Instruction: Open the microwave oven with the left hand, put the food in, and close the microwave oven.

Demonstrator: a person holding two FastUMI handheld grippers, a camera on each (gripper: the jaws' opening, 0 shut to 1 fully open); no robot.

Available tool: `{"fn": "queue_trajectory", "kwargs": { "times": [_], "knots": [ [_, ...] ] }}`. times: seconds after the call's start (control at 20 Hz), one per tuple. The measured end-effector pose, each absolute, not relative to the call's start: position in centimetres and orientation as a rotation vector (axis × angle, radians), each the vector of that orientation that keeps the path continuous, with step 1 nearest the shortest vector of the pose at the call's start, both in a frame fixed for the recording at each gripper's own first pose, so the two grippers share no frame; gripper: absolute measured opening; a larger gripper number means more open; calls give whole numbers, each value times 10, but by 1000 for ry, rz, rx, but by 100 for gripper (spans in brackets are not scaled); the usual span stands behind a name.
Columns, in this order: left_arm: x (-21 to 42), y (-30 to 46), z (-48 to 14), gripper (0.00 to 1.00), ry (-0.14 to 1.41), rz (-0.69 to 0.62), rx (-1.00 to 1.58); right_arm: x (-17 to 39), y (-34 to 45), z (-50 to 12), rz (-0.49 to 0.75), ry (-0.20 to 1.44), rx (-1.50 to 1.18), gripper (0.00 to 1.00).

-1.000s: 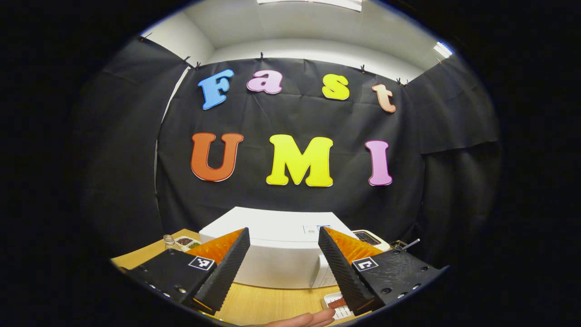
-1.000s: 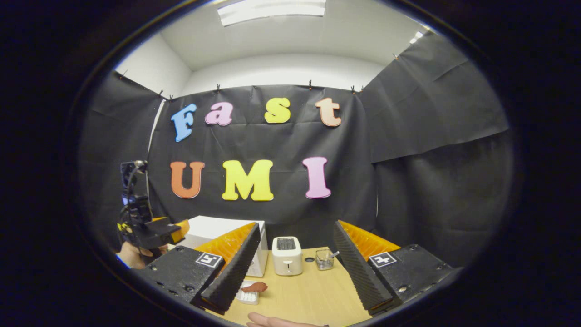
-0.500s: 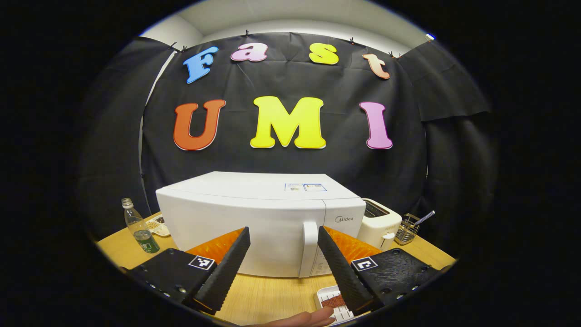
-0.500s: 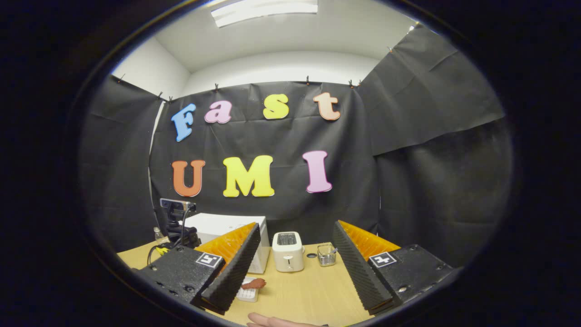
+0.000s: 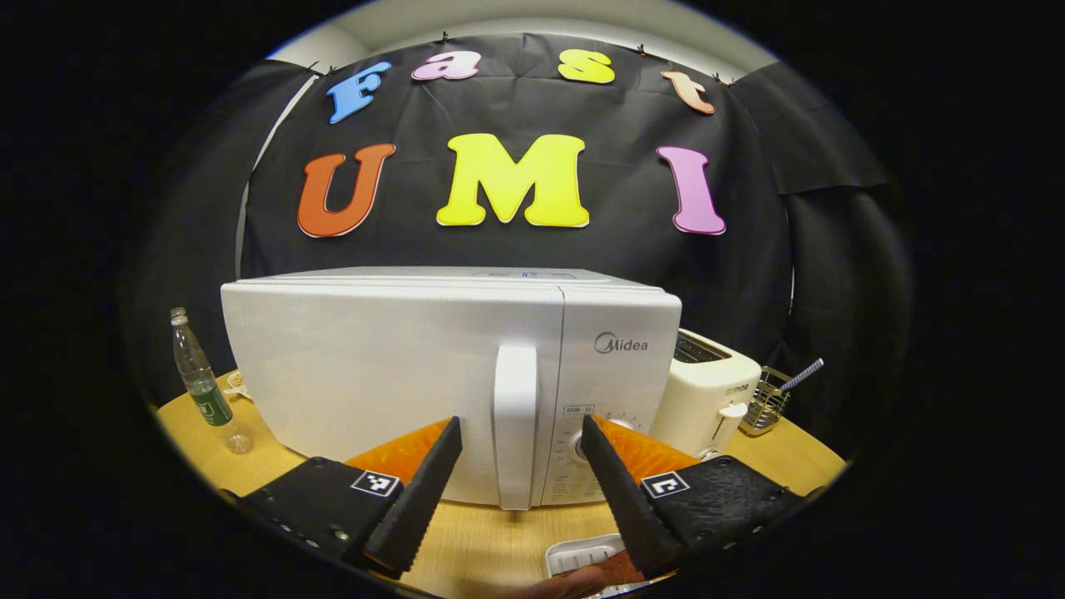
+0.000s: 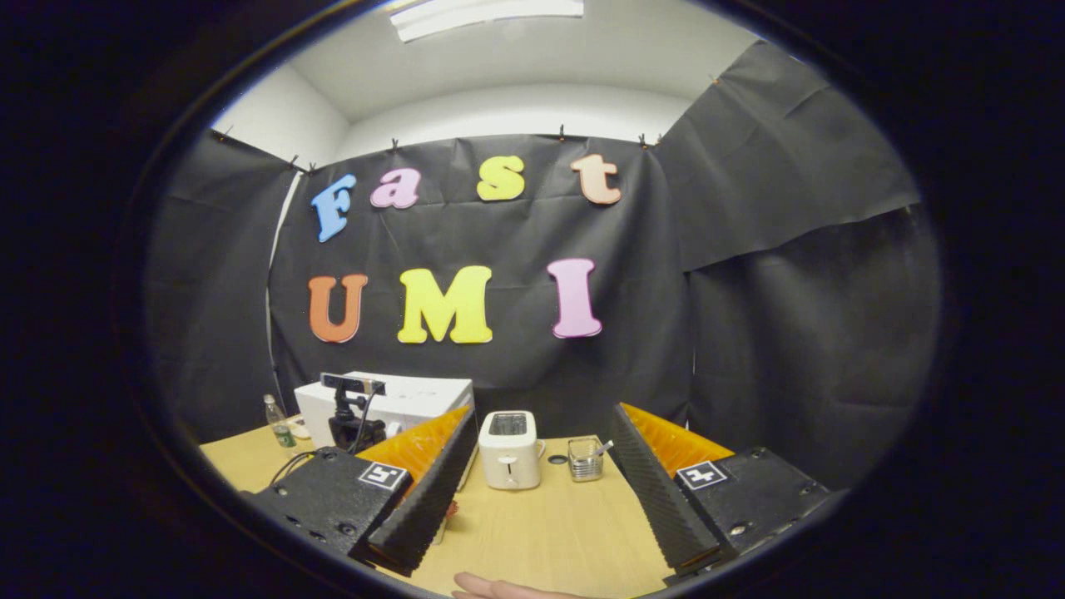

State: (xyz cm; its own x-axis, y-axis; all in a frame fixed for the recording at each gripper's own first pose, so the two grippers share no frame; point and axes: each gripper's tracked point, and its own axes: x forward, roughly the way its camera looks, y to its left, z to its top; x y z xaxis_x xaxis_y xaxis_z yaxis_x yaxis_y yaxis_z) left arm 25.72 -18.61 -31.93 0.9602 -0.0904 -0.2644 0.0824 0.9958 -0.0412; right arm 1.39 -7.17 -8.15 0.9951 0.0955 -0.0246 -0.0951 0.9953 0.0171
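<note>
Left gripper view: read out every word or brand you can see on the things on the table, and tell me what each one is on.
"Midea": on the front of the microwave oven, upper right, above the controls.
Print on the control panel: too small to read.
Mark on the toaster: blurred, unreadable.
Label on the bottle: too small to read.

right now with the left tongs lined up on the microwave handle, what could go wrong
1. The left tongs are open with the door handle between them but not gripped; shutting early could miss it.
2. The white tray of food lies on the table right in front of the microwave, so the swinging door might knock it.
3. The toaster stands close beside the microwave, leaving little room there.
</note>
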Motion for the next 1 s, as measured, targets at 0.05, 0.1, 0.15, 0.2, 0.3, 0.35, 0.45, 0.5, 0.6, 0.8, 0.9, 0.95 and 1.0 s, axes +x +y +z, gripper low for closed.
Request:
{"fn": "queue_trajectory", "kwargs": {
  "times": [0.05,0.1,0.15,0.2,0.3,0.35,0.45,0.5,0.6,0.8,0.9,0.95,1.0],
  "knots": [
    [258,-188,-324,67,282,-85,-32,15,-74,-83,94,26,16,100],
    [256,-184,-327,54,300,-70,-29,16,-77,-84,92,24,17,100],
    [262,-184,-325,49,286,-58,-27,16,-78,-84,90,22,18,100],
    [262,-173,-328,58,299,-20,4,16,-79,-84,87,18,19,100],
    [258,-175,-334,24,341,-26,-36,14,-80,-86,85,23,19,100],
    [258,-177,-335,20,351,-32,-43,12,-78,-87,89,31,22,94],
    [255,-175,-336,19,357,-39,-31,5,-71,-89,108,45,26,100],
    [254,-175,-336,19,348,-50,-23,4,-70,-89,114,49,26,100],
    [254,-176,-336,11,347,-78,-14,-1,-70,-88,118,48,28,100],
    [244,-174,-328,11,325,-80,-34,-5,-73,-89,108,49,27,100],
    [227,-171,-328,9,322,-93,-14,-5,-74,-90,105,49,28,100],
    [221,-170,-325,10,298,-110,-18,-4,-73,-90,105,50,30,100],
    [213,-167,-325,9,295,-129,-27,-5,-71,-90,106,50,31,100]
  ]
}}
